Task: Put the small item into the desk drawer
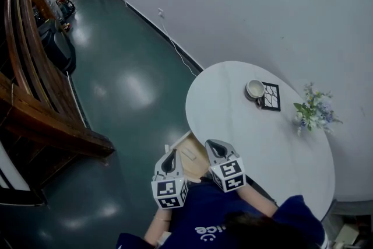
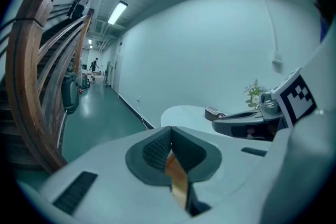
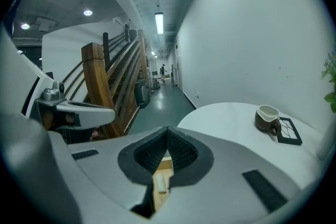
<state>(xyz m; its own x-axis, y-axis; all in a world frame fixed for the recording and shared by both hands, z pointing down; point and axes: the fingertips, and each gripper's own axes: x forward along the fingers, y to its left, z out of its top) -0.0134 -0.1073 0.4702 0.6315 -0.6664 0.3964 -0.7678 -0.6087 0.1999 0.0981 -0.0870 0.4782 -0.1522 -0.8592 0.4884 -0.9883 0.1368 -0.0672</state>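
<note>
1. The small item [image 1: 188, 154] already lies inside the open drawer [image 1: 179, 141], on its floor and touching neither claw, so the placing step looks done.
2. Judging by that, what is left is to push the drawer shut under the table [image 1: 233, 114]; it stands pulled out towards the person.
3. The right gripper [image 1: 213, 144] hangs just above the drawer's right side. Its jaws are pressed together with nothing between them, and through the slit below them the right gripper view shows the item [image 3: 160, 184] on the drawer's wood [image 3: 164, 166].
4. The left gripper [image 1: 170, 154] hovers just above the drawer's left edge. Its jaws also meet at the tips and hold nothing; only the drawer's wood [image 2: 177, 176] shows beneath them.
5. The item is a short, pale, rounded bar, smooth-looking; what it is made of is too small to tell.
6. The drawer is light, plain wood with straight thin walls. The tabletop above it is round, white and matt.
7. The grippers have grey, smooth shells and dark ribbed pads.
</note>
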